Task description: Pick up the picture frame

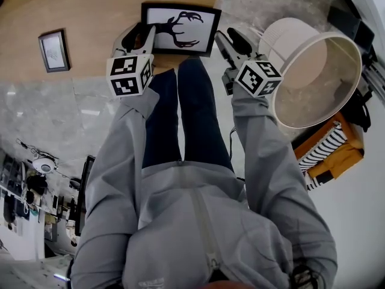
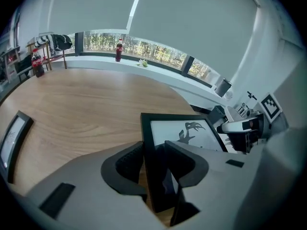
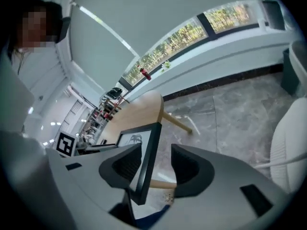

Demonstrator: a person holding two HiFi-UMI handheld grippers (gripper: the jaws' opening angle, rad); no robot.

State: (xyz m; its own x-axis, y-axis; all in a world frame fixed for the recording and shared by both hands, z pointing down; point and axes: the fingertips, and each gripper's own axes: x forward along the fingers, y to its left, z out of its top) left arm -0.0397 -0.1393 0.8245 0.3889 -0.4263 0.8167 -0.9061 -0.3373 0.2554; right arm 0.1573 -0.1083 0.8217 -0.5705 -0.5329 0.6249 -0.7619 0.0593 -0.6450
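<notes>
The picture frame (image 1: 180, 27) is black with a white print of a dark antlered deer. It sits at the near edge of the wooden table (image 1: 90, 11). My left gripper (image 1: 146, 34) is shut on its left edge, and in the left gripper view the pads pinch the black border (image 2: 149, 176) with the print (image 2: 189, 133) beyond. My right gripper (image 1: 231, 41) is at the frame's right side with its jaws apart. In the right gripper view the frame's edge (image 3: 146, 162) stands between the jaws next to the left pad, with a clear gap to the right pad (image 3: 184, 166).
A small grey-framed picture (image 1: 54, 51) lies on the table to the left, also seen as the small frame (image 2: 12, 138). A white round tub chair (image 1: 313, 71) stands close on the right over a marble floor (image 1: 48, 113). A striped orange cushion (image 1: 331, 152) lies beyond it. The person's legs (image 1: 180, 113) are directly below the frame.
</notes>
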